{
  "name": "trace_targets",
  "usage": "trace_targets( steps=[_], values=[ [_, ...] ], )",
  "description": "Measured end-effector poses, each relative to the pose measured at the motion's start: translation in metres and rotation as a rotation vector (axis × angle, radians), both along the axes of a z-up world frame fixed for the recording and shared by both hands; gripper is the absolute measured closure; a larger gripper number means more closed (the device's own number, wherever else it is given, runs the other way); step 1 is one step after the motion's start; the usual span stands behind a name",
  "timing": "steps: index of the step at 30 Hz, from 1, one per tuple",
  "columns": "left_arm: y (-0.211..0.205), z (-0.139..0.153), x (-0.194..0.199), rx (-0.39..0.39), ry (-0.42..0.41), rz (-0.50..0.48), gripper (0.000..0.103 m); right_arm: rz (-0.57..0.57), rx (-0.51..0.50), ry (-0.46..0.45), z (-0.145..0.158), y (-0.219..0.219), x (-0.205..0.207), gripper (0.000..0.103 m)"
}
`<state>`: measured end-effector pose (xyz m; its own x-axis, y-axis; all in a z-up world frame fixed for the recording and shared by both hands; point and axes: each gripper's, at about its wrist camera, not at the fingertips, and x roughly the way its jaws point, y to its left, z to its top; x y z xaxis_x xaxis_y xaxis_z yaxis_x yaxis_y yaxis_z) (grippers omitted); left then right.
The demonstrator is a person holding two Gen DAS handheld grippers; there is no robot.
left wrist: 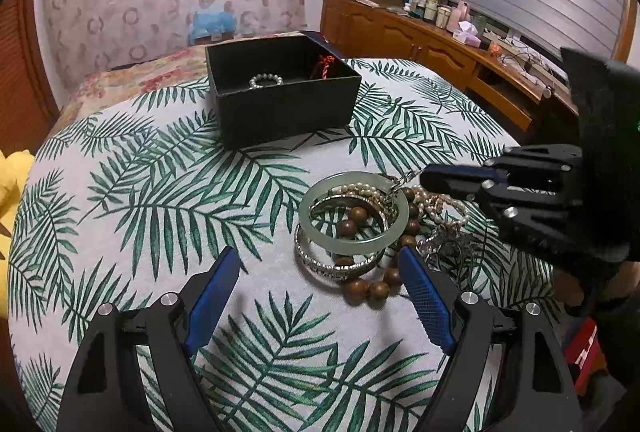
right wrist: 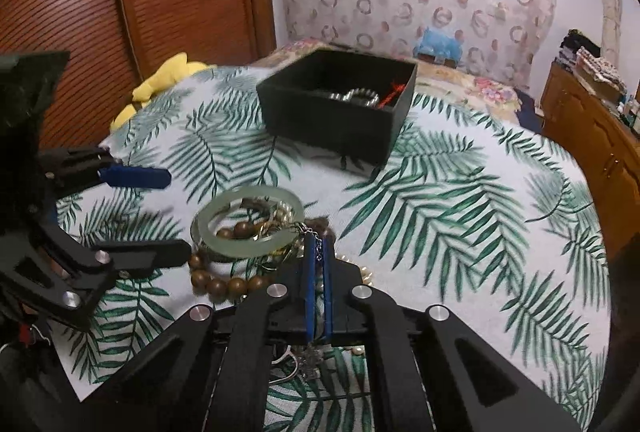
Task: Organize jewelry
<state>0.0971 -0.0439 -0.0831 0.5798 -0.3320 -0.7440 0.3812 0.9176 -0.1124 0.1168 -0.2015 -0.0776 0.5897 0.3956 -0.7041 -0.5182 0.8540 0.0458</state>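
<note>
Working from the left of the frame, we have the left gripper (left wrist: pixel 320 272) hovering low over the leaf-print counter (left wrist: pixel 160 191), its jaws spread wide with nothing between them. They open toward the jewelry pile (left wrist: pixel 360 232) at centre right in the left wrist view. On top of that pile lies the pale green jade bangle (left wrist: pixel 352 244), with a silver bangle (left wrist: pixel 320 264) beneath it, a wooden bead bracelet (left wrist: pixel 372 288) curling around the lower edge, and a pearl strand (left wrist: pixel 436 199) trailing to the right.

Further right, the right gripper (right wrist: pixel 318 252) has its jaws nearly together. A thin silver chain (right wrist: pixel 316 244) sits between the blue pads (right wrist: pixel 308 292), so we judge it pinched, though blur keeps us from being sure how firmly.

The black box (left wrist: pixel 280 99) stands at upper centre of the frame, well apart from the pile, already holding a silver bead bracelet (left wrist: pixel 266 81) and a red cord (left wrist: pixel 324 65).

To do this step well, we should lift the chain slowly and straight up, watching whether it drags the pearls or the bangle along, since the pieces look tangled. We could press the free left jaws onto the jade bangle so the pile does not travel. Once the chain hangs free, we carry it above the box wall and lower it in before we let go.
</note>
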Motion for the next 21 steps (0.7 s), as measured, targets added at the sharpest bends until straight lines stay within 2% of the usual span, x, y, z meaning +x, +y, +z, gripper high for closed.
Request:
trace_targets(
  steps=[5, 12, 21],
  values=[
    [-0.004, -0.002, 0.009, -0.021, 0.019, -0.015, 0.025, -0.007, 0.017, -0.069, 0.022, -0.008, -0.006, 0.100],
    [-0.011, -0.005, 0.027, -0.059, 0.057, -0.038, 0.025, -0.008, 0.038, -0.116, 0.039, -0.013, -0.008, 0.100],
    [-0.028, -0.010, 0.045, -0.051, 0.093, -0.079, 0.025, -0.035, 0.064, -0.162, 0.055, -0.026, -0.009, 0.100]
  ],
)
